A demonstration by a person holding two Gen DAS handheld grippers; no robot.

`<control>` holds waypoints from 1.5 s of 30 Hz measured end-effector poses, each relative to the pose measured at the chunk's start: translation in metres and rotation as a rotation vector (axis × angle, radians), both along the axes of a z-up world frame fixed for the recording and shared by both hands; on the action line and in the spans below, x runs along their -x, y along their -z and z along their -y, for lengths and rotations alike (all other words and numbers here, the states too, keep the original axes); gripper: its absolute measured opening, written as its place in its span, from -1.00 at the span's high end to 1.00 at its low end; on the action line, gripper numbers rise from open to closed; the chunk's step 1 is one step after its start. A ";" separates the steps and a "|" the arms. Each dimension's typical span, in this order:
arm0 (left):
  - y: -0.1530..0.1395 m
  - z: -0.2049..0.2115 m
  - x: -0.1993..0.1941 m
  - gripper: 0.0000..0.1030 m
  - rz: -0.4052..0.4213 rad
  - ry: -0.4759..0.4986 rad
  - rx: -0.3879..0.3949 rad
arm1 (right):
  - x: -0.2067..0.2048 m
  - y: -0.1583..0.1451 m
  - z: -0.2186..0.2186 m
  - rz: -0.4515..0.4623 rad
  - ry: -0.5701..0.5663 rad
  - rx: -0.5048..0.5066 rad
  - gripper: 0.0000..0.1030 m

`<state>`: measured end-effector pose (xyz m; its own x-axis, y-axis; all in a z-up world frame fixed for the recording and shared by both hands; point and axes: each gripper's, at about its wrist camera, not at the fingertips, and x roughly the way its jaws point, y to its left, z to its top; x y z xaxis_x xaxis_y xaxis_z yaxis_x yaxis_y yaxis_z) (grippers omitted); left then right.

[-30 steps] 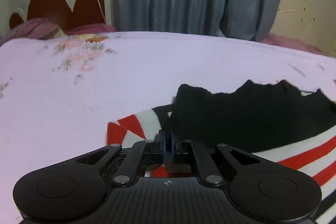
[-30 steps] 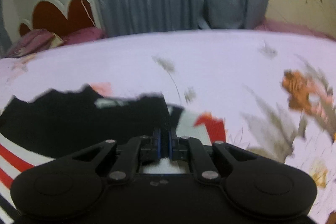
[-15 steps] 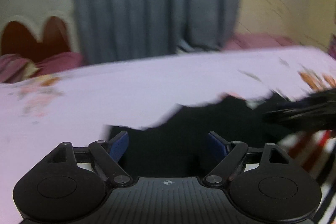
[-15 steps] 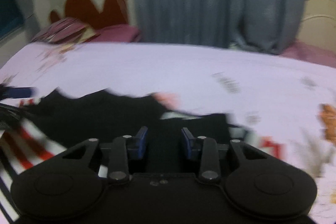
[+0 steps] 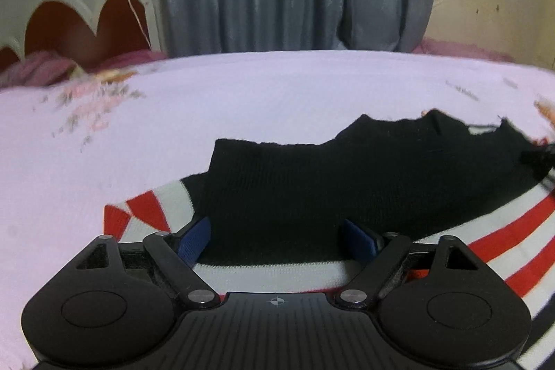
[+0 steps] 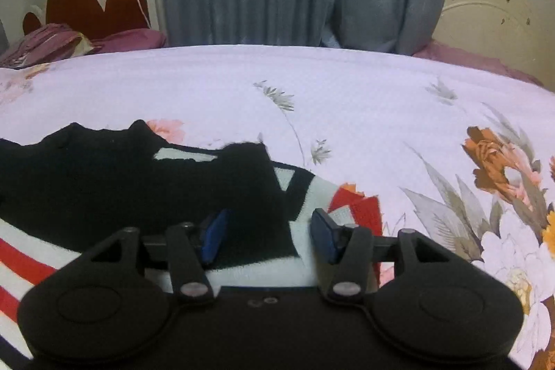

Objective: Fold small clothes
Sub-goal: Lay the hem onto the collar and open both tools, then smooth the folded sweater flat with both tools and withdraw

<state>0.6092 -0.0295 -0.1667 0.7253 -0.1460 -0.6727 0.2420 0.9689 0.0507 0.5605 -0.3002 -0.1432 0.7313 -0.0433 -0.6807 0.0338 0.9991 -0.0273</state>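
The sweater point(image 5: 347, 182) lies flat on the bedspread point(image 5: 242, 99), black part over red and white stripes; its right end runs off the left wrist view at 3 o'clock. The left gripper point(image 5: 275, 236) has just been opening, its jaws wide apart over the black knit, pressing nothing. In the right wrist view the sweater is cut off at 9 o'clock. The right gripper point(image 6: 269, 234) has also just been opening, jaws apart astride the cloth's edge, the pads clear of it.
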 end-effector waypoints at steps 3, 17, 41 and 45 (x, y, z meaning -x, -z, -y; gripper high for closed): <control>-0.005 0.002 0.001 -0.70 -0.003 -0.030 0.007 | -0.001 -0.003 0.006 0.015 0.036 -0.023 0.07; -0.014 0.062 0.074 -0.71 -0.007 0.062 0.049 | 0.059 0.007 -0.099 0.052 -0.276 0.058 0.04; -0.013 -0.002 0.084 -0.87 -0.028 -0.088 -0.003 | 0.079 0.002 -0.022 -0.019 -0.063 0.031 -0.07; -0.042 -0.004 0.111 -0.87 0.074 -0.119 0.061 | 0.099 -0.023 -0.027 0.066 -0.077 -0.007 -0.08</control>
